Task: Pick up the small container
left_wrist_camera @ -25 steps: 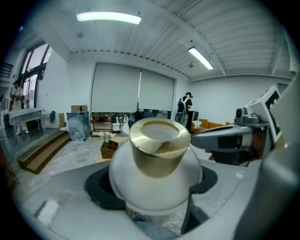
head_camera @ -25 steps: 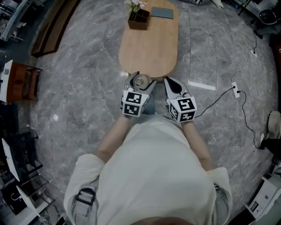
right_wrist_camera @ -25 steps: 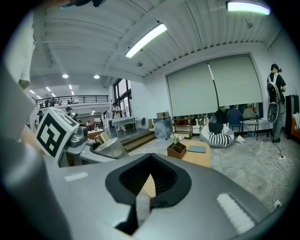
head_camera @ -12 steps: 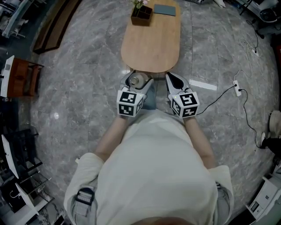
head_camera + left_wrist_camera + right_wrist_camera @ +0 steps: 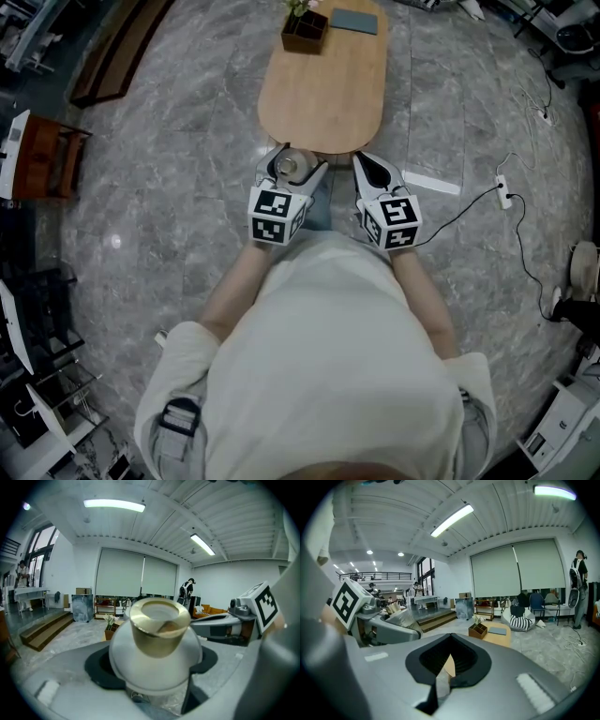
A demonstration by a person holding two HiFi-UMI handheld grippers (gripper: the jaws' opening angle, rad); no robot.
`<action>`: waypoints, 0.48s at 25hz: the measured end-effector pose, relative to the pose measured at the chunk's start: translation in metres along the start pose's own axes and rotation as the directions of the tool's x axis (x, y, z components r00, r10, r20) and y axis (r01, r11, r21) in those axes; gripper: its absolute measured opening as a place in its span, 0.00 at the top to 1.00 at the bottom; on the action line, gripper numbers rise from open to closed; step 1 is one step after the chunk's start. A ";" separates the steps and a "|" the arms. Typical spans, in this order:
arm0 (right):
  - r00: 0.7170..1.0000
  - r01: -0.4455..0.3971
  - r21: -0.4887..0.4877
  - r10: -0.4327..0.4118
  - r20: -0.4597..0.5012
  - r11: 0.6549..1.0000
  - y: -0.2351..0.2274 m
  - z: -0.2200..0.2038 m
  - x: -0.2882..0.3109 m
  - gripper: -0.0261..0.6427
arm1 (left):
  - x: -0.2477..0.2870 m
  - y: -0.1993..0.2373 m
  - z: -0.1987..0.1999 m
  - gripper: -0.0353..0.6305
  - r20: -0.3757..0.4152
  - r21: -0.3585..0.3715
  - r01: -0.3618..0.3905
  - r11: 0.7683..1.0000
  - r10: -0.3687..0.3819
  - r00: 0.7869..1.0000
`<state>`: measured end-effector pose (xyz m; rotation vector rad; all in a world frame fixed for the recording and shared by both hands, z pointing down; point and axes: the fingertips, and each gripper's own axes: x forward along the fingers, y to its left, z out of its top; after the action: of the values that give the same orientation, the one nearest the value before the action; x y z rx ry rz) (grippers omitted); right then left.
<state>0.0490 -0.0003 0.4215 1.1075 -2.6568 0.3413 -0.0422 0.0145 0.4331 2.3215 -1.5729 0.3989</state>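
The small container [image 5: 157, 648] is a round white pot with a gold rim, and my left gripper [image 5: 154, 686] is shut on it. In the head view the small container [image 5: 285, 167] sits between the jaws of the left gripper [image 5: 286, 173], held off the near end of the oval wooden table [image 5: 323, 103]. My right gripper [image 5: 373, 173] is beside it on the right, shut with nothing between its jaws. In the right gripper view the right gripper [image 5: 445, 677] shows its jaws pressed together, and the left gripper's body [image 5: 379, 625] is at the left.
A brown wooden box [image 5: 305, 30] with flowers and a dark blue flat pad [image 5: 352, 21] lie at the table's far end. A power strip [image 5: 503, 192] and its cable trail over the marble floor at the right. Wooden steps [image 5: 117, 56] lie far left.
Both grippers rose slightly toward the table's near end, the left one still carrying the small container. The view shifted a little.
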 end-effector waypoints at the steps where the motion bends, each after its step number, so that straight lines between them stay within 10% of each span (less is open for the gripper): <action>1: 1.000 -0.001 0.002 0.001 -0.001 1.000 0.000 0.000 0.000 0.97 | 0.000 -0.001 0.000 0.42 0.000 0.001 0.001 1.000 -0.001 1.000; 12: 1.000 0.005 0.008 -0.005 -0.001 1.000 -0.005 -0.001 0.003 0.97 | 0.001 0.004 0.002 0.42 0.006 -0.005 -0.009 1.000 0.009 1.000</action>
<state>0.0508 -0.0050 0.4242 1.1160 -2.6532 0.3514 -0.0457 0.0114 0.4315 2.3148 -1.5856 0.3902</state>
